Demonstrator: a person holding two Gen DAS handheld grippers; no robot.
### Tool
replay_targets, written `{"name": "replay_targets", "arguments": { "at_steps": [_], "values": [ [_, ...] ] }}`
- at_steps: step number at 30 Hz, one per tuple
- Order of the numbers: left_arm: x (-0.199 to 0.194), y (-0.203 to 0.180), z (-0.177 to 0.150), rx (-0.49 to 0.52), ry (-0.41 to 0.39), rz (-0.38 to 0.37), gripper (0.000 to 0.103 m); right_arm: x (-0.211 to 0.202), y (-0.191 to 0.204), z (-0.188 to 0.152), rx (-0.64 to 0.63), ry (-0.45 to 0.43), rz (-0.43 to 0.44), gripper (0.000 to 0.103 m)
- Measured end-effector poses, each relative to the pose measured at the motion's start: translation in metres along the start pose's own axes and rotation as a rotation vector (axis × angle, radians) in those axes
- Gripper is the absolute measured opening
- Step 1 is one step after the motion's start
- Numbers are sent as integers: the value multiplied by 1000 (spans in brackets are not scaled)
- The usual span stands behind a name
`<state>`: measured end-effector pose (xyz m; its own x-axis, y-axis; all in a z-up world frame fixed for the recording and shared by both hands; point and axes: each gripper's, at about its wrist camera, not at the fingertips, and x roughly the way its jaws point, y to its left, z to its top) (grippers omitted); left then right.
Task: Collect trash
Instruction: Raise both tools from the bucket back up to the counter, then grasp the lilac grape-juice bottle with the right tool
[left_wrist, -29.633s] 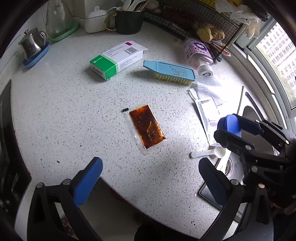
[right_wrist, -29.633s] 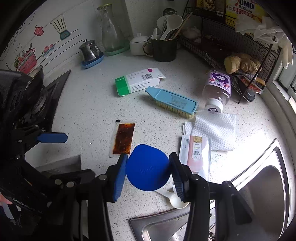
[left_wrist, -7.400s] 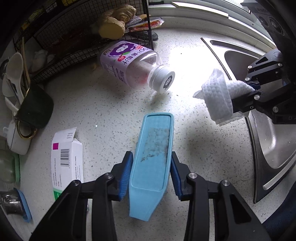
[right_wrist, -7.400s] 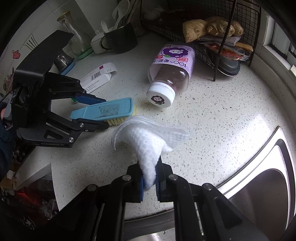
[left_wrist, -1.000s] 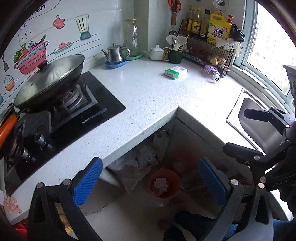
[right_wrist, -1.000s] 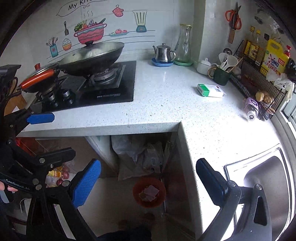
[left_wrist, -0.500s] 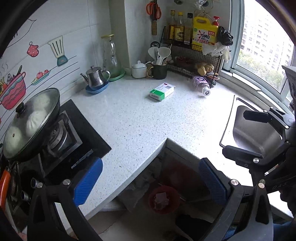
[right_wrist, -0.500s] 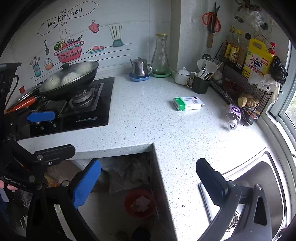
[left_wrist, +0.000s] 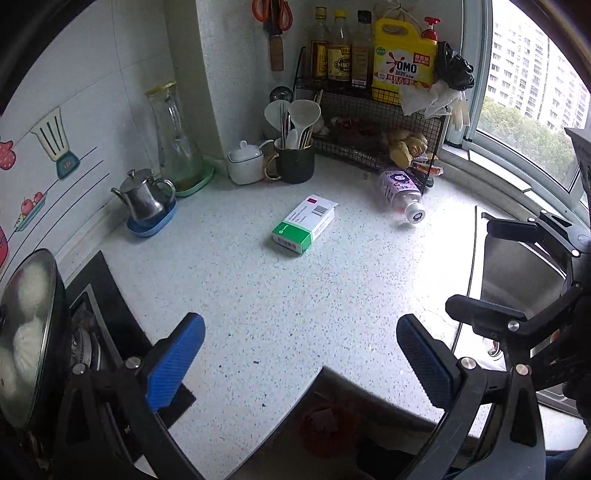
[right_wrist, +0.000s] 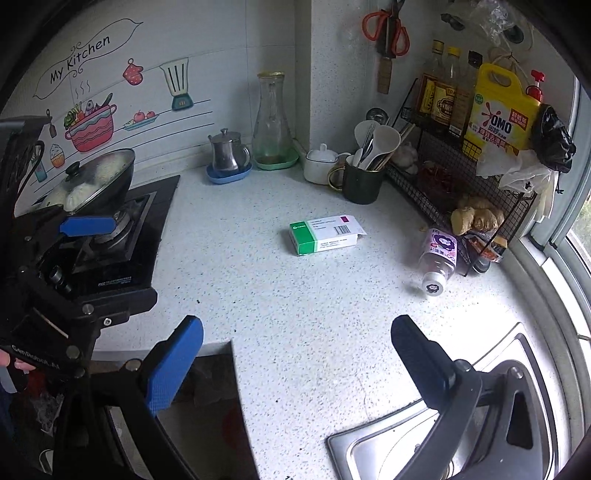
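A green-and-white carton (left_wrist: 304, 224) (right_wrist: 326, 234) lies flat in the middle of the speckled white counter (left_wrist: 258, 295). A plastic bottle with a purple label (left_wrist: 402, 192) (right_wrist: 437, 253) lies on its side by the wire rack. Below the counter corner, a red bin (left_wrist: 327, 428) holds scraps. My left gripper (left_wrist: 299, 363) is open and empty above the counter's near edge. My right gripper (right_wrist: 297, 360) is open and empty too, over the counter corner. The right gripper's body (left_wrist: 532, 288) shows at the left wrist view's right edge.
A gas hob with a lidded wok (right_wrist: 92, 184) stands at the left, a steel sink (right_wrist: 498, 424) at the right. Along the back: a steel teapot (left_wrist: 144, 199), a glass carafe (left_wrist: 177, 147), a white pot (left_wrist: 245, 166), a utensil mug (left_wrist: 293, 162), a wire rack (left_wrist: 380, 133).
Both grippers have risen and moved forward from the floor bin towards the counter; the carton and bottle look nearer. Both stay open and empty.
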<state>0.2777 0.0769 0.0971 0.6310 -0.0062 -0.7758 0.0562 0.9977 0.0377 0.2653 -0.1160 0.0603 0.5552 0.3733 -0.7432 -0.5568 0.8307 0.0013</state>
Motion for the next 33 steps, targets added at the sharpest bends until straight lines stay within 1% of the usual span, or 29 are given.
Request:
{"name": "replay_targets", "arguments": {
  "at_steps": [3,8,13,19,21,23,26,29,33],
  "values": [
    [22,-4,21,15,15,-8,103,19,-22,7,23,23,-17,102],
    [60,-14,50,57,48,-15,103,47,-62,18,101,68,-41,102],
    [93,-15,73,32,72,-25,103,75,-103,26,173,106,-87,102],
    [132,-11,86,14,127,-27,103,120,-156,35,288,166,-139,102],
    [143,-9,89,22,144,-11,103,135,-170,40,315,186,-153,102],
    [153,-5,91,21,157,9,103,148,-182,45,335,201,-167,100],
    [165,2,92,9,174,21,103,166,-195,52,346,225,-194,98],
    [174,6,93,6,188,27,103,182,-202,55,347,251,-197,94],
    [184,10,95,-1,201,35,103,196,-203,61,306,280,-237,92]
  ]
}}
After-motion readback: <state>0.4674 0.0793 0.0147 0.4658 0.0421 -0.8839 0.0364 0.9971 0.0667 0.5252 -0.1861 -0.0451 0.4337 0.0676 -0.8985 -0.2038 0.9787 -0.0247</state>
